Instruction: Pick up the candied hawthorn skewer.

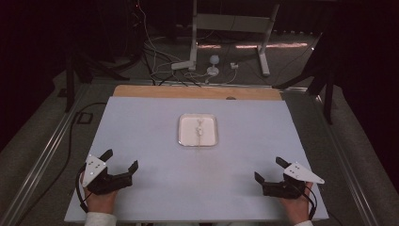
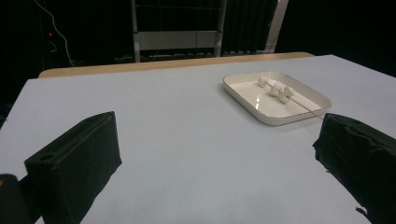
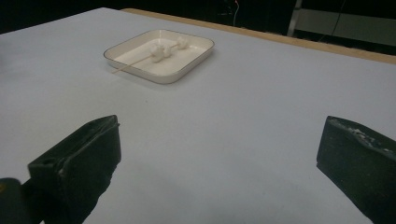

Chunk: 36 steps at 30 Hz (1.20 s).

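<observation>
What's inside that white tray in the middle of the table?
The tray holds a thin wooden skewer with small white marshmallow-like pieces on it, its bare end sticking out over the rim. What the pieces hide beneath them cannot be seen.

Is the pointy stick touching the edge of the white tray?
Touching. In the left gripper view the wooden skewer lies across the tray rim, its bare end poking out past it.

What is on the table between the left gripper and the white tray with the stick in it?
Nothing: from the left gripper to the white tray runs bare table, as the high view and the left gripper view show.
</observation>
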Tool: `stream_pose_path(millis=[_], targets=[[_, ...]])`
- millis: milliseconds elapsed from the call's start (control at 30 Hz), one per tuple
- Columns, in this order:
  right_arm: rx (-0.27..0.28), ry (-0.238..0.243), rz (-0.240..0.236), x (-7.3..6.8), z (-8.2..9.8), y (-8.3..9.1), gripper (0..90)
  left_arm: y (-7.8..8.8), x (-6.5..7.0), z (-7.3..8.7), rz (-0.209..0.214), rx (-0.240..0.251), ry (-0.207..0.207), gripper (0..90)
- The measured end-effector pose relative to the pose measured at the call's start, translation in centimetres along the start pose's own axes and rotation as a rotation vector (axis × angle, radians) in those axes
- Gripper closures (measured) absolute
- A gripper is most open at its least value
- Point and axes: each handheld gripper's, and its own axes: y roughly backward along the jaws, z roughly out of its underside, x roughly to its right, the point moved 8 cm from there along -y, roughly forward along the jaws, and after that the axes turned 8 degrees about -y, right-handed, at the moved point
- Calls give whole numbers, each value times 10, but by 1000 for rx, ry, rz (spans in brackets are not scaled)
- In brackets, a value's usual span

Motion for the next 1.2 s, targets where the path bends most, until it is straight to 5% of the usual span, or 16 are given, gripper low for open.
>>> stream_pose_path(millis=[300, 533, 1200], targets=[[-3, -7, 3, 1, 0, -1, 0, -2, 1, -4, 4, -11, 14, 6], [-3, -19, 9, 4, 1, 0, 0, -13, 6, -12, 33, -93, 30, 6], [-12, -23, 3, 4, 2, -2, 0, -82, 38, -49, 85, -139, 2, 6]])
